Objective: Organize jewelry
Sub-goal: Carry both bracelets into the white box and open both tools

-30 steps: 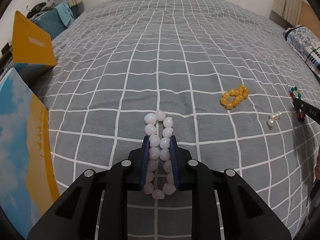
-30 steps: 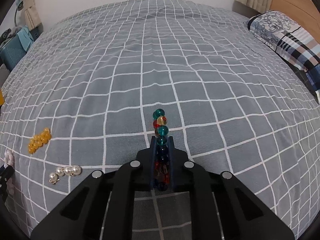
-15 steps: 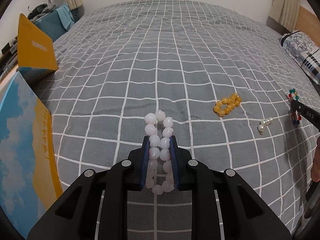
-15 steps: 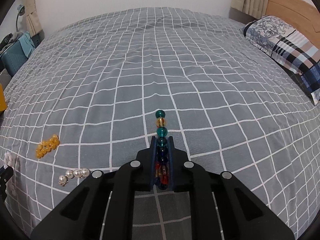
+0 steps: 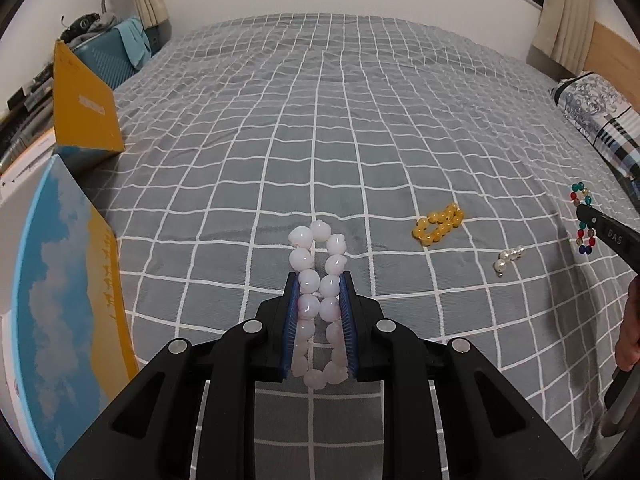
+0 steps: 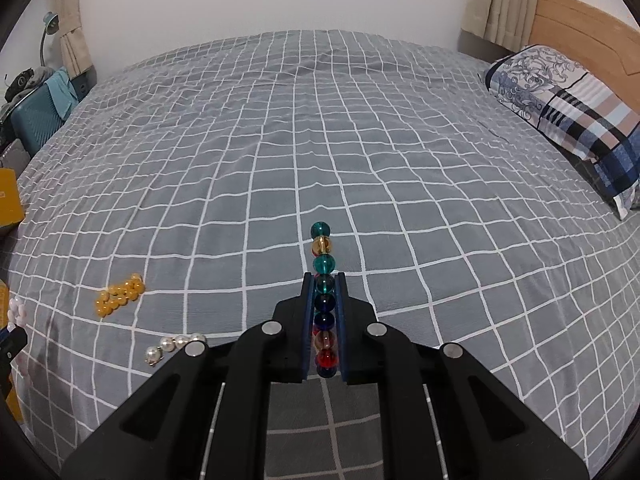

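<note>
My left gripper (image 5: 319, 280) is shut on a pale pink bead bracelet (image 5: 316, 260) and holds it above the grey checked bedspread (image 5: 320, 120). My right gripper (image 6: 324, 280) is shut on a multicoloured glass bead bracelet (image 6: 322, 248), held edge-on above the bed; it also shows at the right of the left wrist view (image 5: 582, 216). An orange bead bracelet (image 5: 438, 224) (image 6: 118, 294) and a short white pearl piece (image 5: 508, 258) (image 6: 174, 344) lie on the bedspread between the two grippers.
A blue and yellow box (image 5: 60, 300) lies open at the left, its yellow lid (image 5: 84, 108) raised. A patterned pillow (image 6: 572, 112) and wooden headboard (image 6: 580, 36) are at the right. A teal suitcase (image 6: 36, 120) stands beyond the bed's far left.
Both grippers have risen and drawn back with their bracelets still held. The orange and pearl pieces have not moved on the bed.
</note>
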Demonstrator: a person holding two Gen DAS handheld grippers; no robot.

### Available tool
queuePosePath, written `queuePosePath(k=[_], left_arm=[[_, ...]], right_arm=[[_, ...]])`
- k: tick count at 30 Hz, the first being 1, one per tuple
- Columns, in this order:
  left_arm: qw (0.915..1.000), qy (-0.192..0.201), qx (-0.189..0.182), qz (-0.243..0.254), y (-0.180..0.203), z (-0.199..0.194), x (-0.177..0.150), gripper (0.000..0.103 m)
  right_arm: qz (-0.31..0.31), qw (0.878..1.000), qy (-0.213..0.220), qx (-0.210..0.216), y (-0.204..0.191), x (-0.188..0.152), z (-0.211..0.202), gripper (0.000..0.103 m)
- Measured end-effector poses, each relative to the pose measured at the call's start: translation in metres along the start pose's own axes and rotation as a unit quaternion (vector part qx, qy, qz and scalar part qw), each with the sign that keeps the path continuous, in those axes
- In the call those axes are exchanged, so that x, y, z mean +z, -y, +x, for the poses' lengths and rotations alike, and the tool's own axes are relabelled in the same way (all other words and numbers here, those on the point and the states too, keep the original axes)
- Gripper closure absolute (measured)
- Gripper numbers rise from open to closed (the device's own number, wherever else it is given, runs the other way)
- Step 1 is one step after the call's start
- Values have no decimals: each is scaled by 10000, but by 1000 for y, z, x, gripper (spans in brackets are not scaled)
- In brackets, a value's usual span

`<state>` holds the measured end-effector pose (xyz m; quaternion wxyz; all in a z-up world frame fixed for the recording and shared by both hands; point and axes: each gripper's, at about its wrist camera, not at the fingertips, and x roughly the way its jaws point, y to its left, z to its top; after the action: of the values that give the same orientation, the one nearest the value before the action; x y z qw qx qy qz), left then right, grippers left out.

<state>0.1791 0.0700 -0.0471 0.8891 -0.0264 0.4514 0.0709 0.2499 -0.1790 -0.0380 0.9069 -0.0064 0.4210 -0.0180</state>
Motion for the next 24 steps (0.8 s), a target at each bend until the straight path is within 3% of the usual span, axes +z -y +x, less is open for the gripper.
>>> queuePosePath(k=[13, 24], left_arm=[[9998, 199, -88, -19, 0, -35, 0, 84], [9992, 84, -307, -223, -14, -57, 14, 84]], right_arm=[[-57, 9998, 208, 33, -7, 1, -42, 94], [-46, 9996, 218, 187, -24, 9, -73, 94]])
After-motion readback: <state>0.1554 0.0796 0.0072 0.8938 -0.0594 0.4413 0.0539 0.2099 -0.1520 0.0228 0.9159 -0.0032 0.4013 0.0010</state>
